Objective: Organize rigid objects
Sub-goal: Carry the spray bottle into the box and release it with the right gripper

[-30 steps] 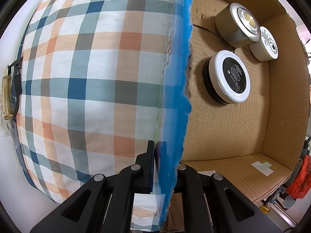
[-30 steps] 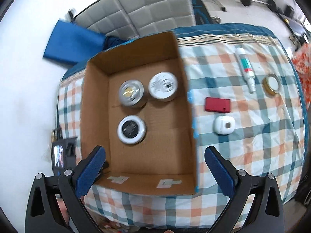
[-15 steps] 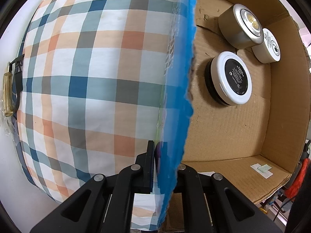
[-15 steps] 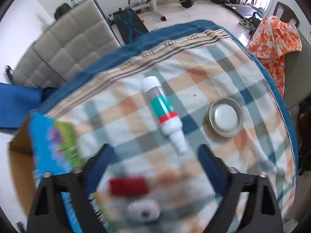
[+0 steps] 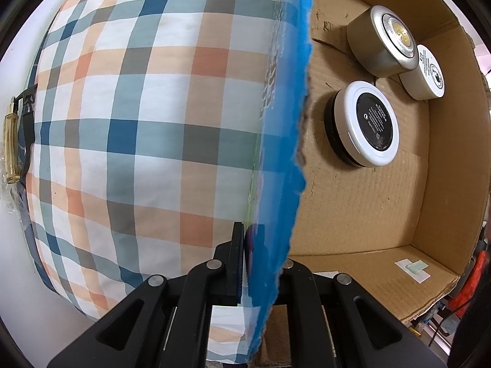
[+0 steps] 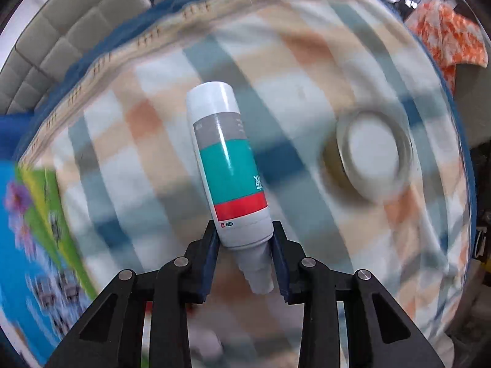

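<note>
Since 1 second earlier, the right gripper [image 6: 245, 239] had swung away from above the open brown cardboard box [image 5: 362, 202] and dropped low over the plaid cloth, and its jaws had just been closing. They were now clenched on the white cylindrical bottle with grey, teal and red bands [image 6: 228, 165], with the blue pads pressing its lower body just above the narrow white neck. That bottle lay between the 2 fingers and pointed away from the camera, its rounded white cap at the far end. Beyond it to the right, a round shallow tin with a pale centre and brassy rim [image 6: 373, 159] sat on the orange, blue and white checked cloth [image 6: 307, 70], blurred by motion. At the left edge a bright blue and green printed panel [image 6: 33, 245] showed, also blurred.

By contrast, the left gripper [image 5: 260, 263] had stayed put, clamped on the torn blue-printed wall of the box [image 5: 285, 141]. Inside the box, nearest, lay a round white-rimmed jar with a black lid [image 5: 365, 124]. Farther back stood a silver metal round tin with a gold emblem [image 5: 383, 43], and just beside it, touching, a small white round container with black print [image 5: 425, 75]. Left of the wall the checked cloth spread out.
</note>
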`<state>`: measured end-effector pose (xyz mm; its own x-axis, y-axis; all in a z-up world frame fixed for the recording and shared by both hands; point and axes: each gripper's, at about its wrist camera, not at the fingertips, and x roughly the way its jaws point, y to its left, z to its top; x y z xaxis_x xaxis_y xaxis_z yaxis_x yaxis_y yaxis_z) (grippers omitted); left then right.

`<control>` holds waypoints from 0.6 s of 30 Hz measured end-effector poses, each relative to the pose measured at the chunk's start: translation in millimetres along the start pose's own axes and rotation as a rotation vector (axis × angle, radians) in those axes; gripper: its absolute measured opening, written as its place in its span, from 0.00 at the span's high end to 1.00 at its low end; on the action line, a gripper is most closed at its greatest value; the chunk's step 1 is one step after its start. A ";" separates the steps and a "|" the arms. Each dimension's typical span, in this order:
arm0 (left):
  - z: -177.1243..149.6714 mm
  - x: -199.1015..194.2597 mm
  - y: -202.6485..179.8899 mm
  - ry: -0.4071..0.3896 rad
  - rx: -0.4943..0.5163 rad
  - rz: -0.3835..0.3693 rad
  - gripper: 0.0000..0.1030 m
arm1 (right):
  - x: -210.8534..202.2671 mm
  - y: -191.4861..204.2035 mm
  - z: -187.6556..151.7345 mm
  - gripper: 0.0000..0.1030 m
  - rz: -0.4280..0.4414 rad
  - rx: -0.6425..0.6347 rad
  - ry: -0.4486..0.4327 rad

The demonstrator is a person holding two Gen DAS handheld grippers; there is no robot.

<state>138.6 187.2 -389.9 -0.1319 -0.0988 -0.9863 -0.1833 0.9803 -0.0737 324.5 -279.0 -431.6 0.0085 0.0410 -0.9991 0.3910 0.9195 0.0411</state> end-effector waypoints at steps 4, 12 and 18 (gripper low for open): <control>0.1 1.0 -1.4 0.001 0.002 -0.001 0.95 | 3.7 -19.6 -44.5 0.66 0.044 0.002 0.114; 0.7 -1.4 -4.8 -0.002 0.006 0.000 0.95 | 8.0 -22.2 -48.0 0.33 0.045 0.031 0.060; 0.2 -2.4 -5.6 -0.004 0.005 -0.002 0.95 | 15.2 5.7 -45.1 0.63 -0.075 -0.023 0.041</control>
<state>140.1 182.1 -387.2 -0.1275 -0.1004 -0.9867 -0.1787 0.9809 -0.0767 285.3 -255.5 -446.1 -0.0580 -0.0122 -0.9982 0.3677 0.9294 -0.0327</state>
